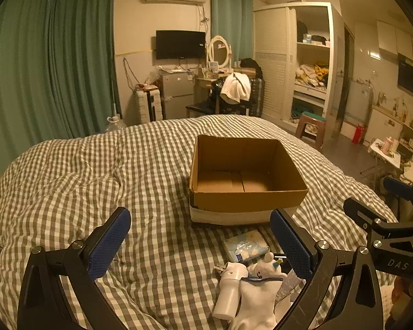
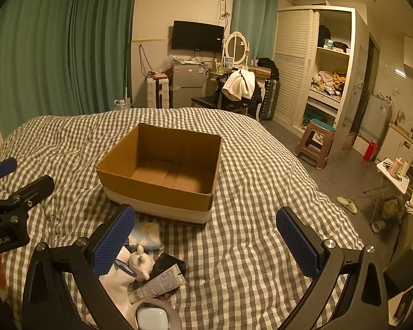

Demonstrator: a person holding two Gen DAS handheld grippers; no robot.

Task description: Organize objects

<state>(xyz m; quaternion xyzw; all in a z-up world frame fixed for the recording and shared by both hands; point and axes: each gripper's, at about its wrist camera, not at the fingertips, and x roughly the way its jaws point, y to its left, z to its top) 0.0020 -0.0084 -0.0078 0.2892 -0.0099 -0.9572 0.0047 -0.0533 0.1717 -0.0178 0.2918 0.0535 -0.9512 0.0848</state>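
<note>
2 hand-held grippers hover low over the bed (image 2: 247,233). The left hand-held gripper (image 1: 201,247) has its fingers spread apart, holding nothing, and so does the right hand-held gripper (image 2: 206,244). Near the left one's right finger lie a white bottle (image 1: 228,291), a white sock (image 1: 257,299), a small figurine (image 1: 264,268) and a tissue pack (image 1: 245,246). A tube (image 2: 159,283) lies beside them. Beyond stands the cardboard box (image 2: 151,189), open and upright on the checked cover.

Both my wrist cams sit low near the bed's (image 1: 68,181) near edge, facing the cardboard box (image 1: 245,176) (left cam slightly further left), sharing box and far wall.
</note>
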